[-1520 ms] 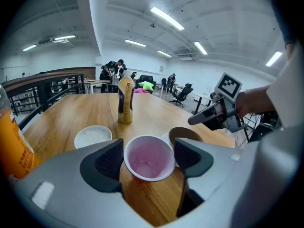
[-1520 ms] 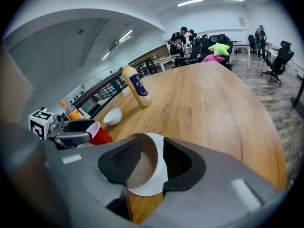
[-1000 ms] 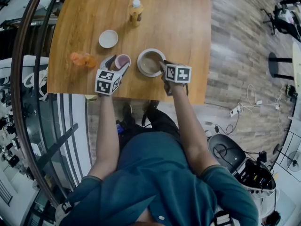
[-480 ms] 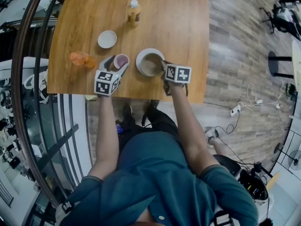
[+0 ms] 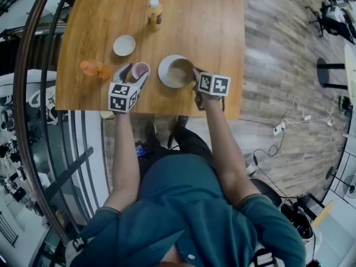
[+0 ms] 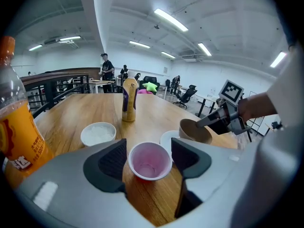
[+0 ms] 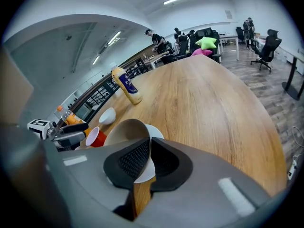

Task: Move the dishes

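A brown bowl (image 5: 181,72) rests tipped on a white plate (image 5: 164,71) near the table's front edge. My right gripper (image 5: 194,74) is shut on the bowl's near rim. In the right gripper view the thin rim (image 7: 126,132) is pinched between the pads of that gripper (image 7: 148,152). To the left stands a red cup (image 5: 141,70) with a pale pink inside (image 6: 149,160). My left gripper (image 6: 149,158) straddles it with both pads against its sides.
A small white bowl (image 5: 124,45) and a yellow-capped sauce bottle (image 5: 153,13) stand farther back. An orange drink bottle (image 5: 92,68) lies just left of the left gripper. The table's front edge (image 5: 167,109) runs right under both hands, and a railing lies to the left.
The brown bowl now sits more toward the right side of the plate, at the right gripper. Both hands stay about where they were.
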Motion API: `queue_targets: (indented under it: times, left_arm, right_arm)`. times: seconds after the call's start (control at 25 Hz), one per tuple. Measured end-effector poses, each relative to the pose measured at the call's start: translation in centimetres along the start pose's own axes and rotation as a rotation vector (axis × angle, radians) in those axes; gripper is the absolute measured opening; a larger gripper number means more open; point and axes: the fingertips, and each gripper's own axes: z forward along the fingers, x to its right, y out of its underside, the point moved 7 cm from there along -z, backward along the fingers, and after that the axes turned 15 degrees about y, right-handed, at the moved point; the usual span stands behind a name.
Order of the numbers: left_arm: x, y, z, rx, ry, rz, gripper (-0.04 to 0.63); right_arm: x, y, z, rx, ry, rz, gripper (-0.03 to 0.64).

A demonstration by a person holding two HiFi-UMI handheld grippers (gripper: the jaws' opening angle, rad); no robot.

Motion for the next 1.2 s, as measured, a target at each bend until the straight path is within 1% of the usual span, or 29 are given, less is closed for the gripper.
queue_targets:
  times: [0.36,0.76,1.2]
  left_arm:
    - [0.5,-1.0,-0.6,0.016,-0.013,0.020,0.291]
    - [2.1,-1.3,-0.6,0.023,-0.024,0.039,0.291]
    - [3.4,-1.7,-1.2,0.023,-0.050,0.062,0.291]
  right_arm:
    - [2.1,-0.7,-1.5,0.032,0.028,0.041,0.025]
    - [7.3,0.0,-3.4,0.070,0.100,0.124,0.024]
    - [12.4,1.8,-3.9,0.050,0.175,0.204,0.025]
